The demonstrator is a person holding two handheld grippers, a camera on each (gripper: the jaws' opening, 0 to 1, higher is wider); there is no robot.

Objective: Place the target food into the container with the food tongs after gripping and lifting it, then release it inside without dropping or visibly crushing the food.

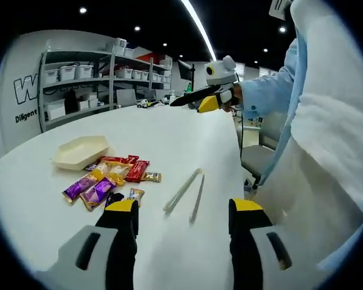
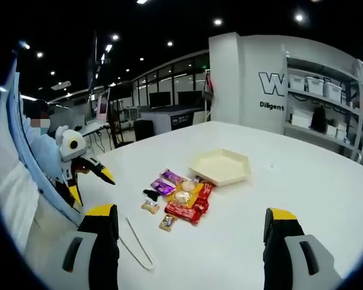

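A pair of pale food tongs [image 1: 184, 192] lies flat on the white table [image 1: 169, 133], just beyond my left gripper [image 1: 183, 208], whose jaws are open and hold nothing. Left of the tongs is a pile of wrapped snacks [image 1: 109, 175] in red, purple and yellow, and behind it a cream tray [image 1: 81, 151]. My right gripper [image 1: 193, 101] hangs in the air over the far side. In the right gripper view, my right gripper [image 2: 190, 220] is open over the table, with the snacks [image 2: 181, 196], the tray [image 2: 221, 166] and the tongs [image 2: 136, 244] ahead. The left gripper [image 2: 94, 188] hovers at the left.
A person in a blue sleeve [image 1: 263, 93] and white coat [image 1: 327, 151] stands at the table's right edge. Grey shelving with bins [image 1: 85, 78] lines the wall behind the table. More tables and screens [image 2: 163, 115] stand further back in the room.
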